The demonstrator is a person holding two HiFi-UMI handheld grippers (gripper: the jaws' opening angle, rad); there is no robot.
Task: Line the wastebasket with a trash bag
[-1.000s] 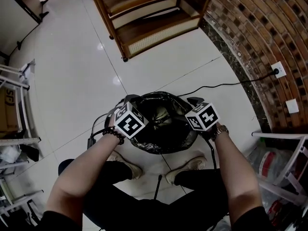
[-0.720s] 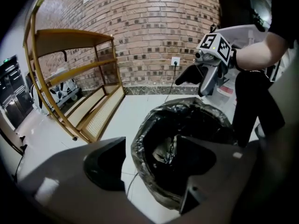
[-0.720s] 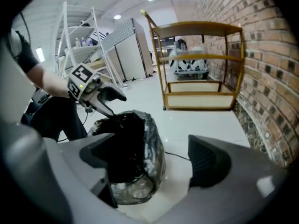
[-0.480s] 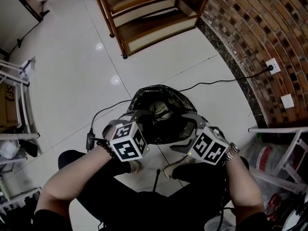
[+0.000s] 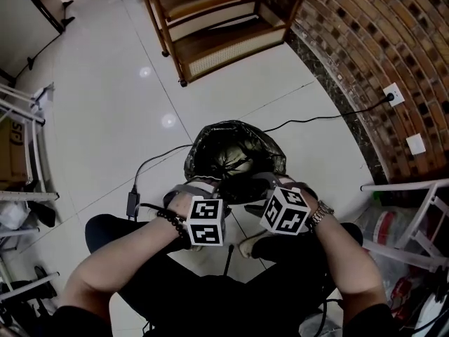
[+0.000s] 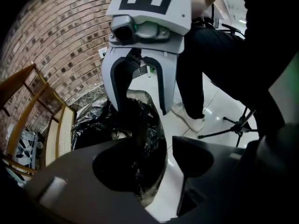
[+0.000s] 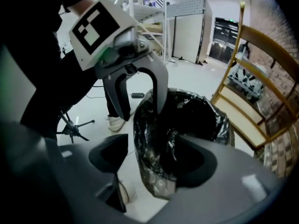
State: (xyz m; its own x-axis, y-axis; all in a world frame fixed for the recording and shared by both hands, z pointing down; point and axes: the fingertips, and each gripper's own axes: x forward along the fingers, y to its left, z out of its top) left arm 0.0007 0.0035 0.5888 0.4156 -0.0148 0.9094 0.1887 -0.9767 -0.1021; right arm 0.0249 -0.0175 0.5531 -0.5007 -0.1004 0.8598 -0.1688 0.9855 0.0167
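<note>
The wastebasket [image 5: 235,161] stands on the floor between the person's feet, lined with a crinkled black trash bag [image 5: 210,140] folded over its rim. Both grippers hang over the near rim, side by side and facing each other. My left gripper [image 5: 202,187] straddles the bag's rim [image 6: 148,146]; its jaws have just been closing, and floor still shows between bag and one jaw. My right gripper [image 5: 265,182] straddles the rim [image 7: 154,167] too. Its jaws have also just been closing, with a gap left beside the bag. Each gripper view shows the other gripper: the right [image 6: 140,101], the left [image 7: 140,105].
A wooden shelf [image 5: 217,27] stands beyond the basket, a brick wall [image 5: 379,48] to the right with an outlet [image 5: 388,90] and a black cable [image 5: 316,121] across the tiles. Metal racks [image 5: 21,118] flank both sides. A tripod leg [image 5: 228,258] lies between the person's legs.
Both grippers left the basket's left and right sides, came back to its near rim and rolled until they face each other. Their jaws have narrowed around the bag's rim.
</note>
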